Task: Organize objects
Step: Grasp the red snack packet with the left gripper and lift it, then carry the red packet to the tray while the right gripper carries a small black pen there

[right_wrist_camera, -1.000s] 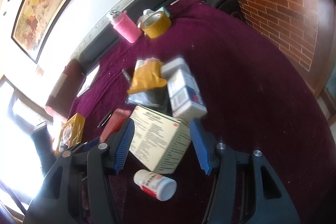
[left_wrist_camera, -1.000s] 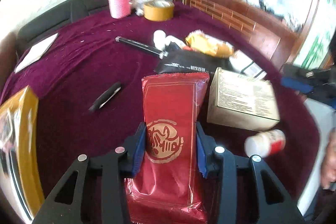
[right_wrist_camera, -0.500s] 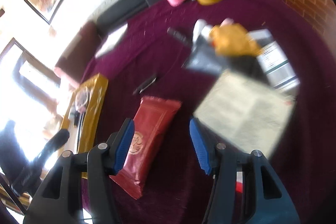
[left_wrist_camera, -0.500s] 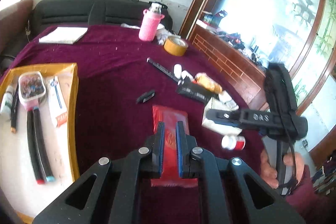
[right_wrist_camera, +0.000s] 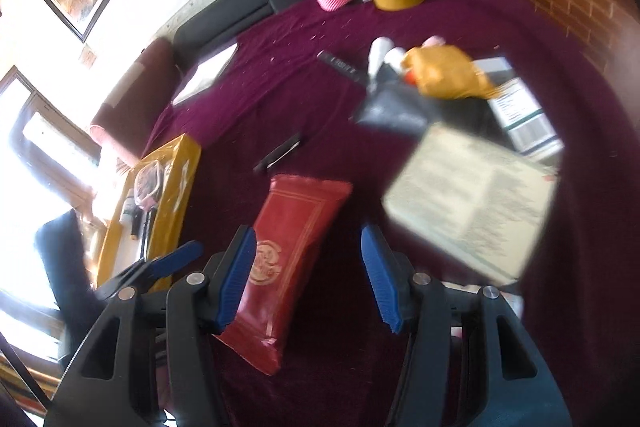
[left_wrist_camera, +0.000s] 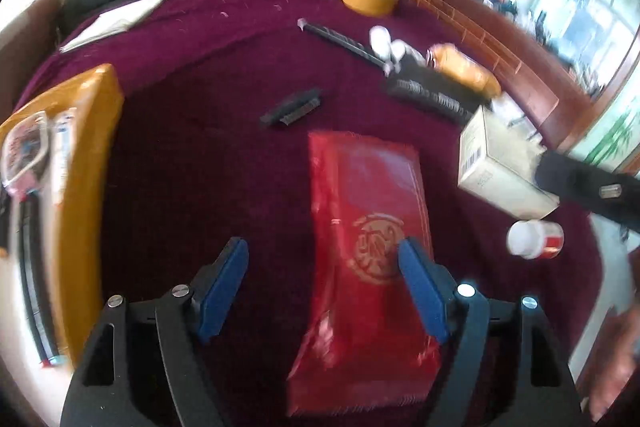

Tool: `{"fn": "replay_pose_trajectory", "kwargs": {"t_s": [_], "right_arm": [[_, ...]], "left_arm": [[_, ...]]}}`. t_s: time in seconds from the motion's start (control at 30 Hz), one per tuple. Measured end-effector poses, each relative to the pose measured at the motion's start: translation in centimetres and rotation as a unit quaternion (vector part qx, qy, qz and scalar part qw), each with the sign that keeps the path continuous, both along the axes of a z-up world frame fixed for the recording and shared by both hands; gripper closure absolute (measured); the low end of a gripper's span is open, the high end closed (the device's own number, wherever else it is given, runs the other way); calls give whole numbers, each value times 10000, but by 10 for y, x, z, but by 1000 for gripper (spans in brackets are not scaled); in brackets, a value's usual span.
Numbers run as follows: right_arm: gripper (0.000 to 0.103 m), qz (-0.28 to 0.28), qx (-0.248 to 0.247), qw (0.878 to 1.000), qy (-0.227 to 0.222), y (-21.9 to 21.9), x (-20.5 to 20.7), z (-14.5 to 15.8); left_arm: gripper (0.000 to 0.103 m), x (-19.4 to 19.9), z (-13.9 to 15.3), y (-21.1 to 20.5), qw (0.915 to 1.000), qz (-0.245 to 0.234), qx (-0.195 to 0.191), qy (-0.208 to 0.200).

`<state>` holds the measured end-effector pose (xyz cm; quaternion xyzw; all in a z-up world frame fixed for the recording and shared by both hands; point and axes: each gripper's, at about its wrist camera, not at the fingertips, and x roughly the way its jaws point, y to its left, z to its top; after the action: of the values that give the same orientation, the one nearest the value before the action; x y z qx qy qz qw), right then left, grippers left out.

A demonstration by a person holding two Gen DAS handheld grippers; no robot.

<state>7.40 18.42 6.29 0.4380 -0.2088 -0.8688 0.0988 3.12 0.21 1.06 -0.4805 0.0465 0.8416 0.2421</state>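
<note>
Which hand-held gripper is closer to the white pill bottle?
Cannot tell. The pill bottle lies beside the left hand-held gripper, to its right; the right hand-held gripper view does not show it.

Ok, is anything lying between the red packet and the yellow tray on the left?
Nothing visible. Between the red packet and the yellow tray there is only bare purple cloth; the small black clip lies farther back, off that line.
</note>
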Motion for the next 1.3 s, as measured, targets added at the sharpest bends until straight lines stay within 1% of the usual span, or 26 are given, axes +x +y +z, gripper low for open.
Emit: {"fn": "replay_pose_trajectory", "kwargs": {"t_s": [0.03,0.07,0.1,0.13,0.17,0.2,0.27,0.3,0.33,0.4,0.43,0.57,0.63,0.7,0.77,0.87,0.93,1.0,1.1,1.13,1.17,1.23,1.3], "right_arm": [[50,-10,4,10000,24,2,1,1],[50,-32,2,10000,70,7,4,2],[50,-61,1,9999,112,11,6,3],[50,-76,3,9999,129,14,7,3],[50,-93,-17,9999,142,17,7,2],[50,-106,-49,9998,150,20,7,2],[50,-176,-136,9996,168,28,8,1],[49,-211,-175,9995,156,32,8,-1],[50,-238,-205,9994,140,35,8,-2],[50,-302,-250,9991,135,41,9,-4],[50,-334,-241,9991,129,44,10,-4],[50,-438,-232,9987,117,53,12,-3],[50,-450,-239,9986,111,55,11,-2],[50,-425,-230,9988,126,53,10,1],[50,-358,-171,9991,168,47,7,6],[50,-111,-76,9996,238,29,-1,15],[50,142,-174,9996,162,12,-12,15],[50,393,-360,9986,-23,-9,-32,7],[50,551,-526,9964,-370,-36,-64,-12],[50,616,-596,9947,-560,-49,-81,-23],[50,588,-602,9942,-666,-56,-91,-29],[50,459,-475,9942,-847,-69,-112,-41],[50,317,-245,9950,-917,-81,-132,-48]], "left_arm": [[31,3,0,7,9999,-111,-9,82],[31,6,-1,16,9996,-213,-123,163],[31,9,-6,30,9987,-333,-342,188],[29,12,-12,41,9974,-409,-556,193],[28,21,-15,52,9938,-437,-840,578],[28,25,-13,59,9916,-441,-970,738],[30,32,-12,67,9900,-553,-1014,806],[35,33,-11,67,9901,-602,-976,805],[52,35,-10,66,9906,-659,-904,791],[61,36,-5,61,9917,-747,-739,747],[63,37,-2,56,9932,-765,-588,658],[65,41,5,38,9962,-702,-156,499],[65,38,12,25,9968,-653,184,425],[65,43,24,7,9963,-557,476,450],[65,50,39,-15,9947,-419,772,536],[65,56,61,-56,9901,-154,1242,636],[65,59,73,-86,9862,100,1492,707],[65,60,81,-112,9837,329,1590,772],[65,63,91,-153,9786,724,1690,922],[65,63,93,-166,9770,851,1703,962],[65,64,93,-179,9752,983,1711,998],[65,65,92,-205,9711,1243,1730,1075],[65,64,87,-227,9678,1471,1719,1107]]}}
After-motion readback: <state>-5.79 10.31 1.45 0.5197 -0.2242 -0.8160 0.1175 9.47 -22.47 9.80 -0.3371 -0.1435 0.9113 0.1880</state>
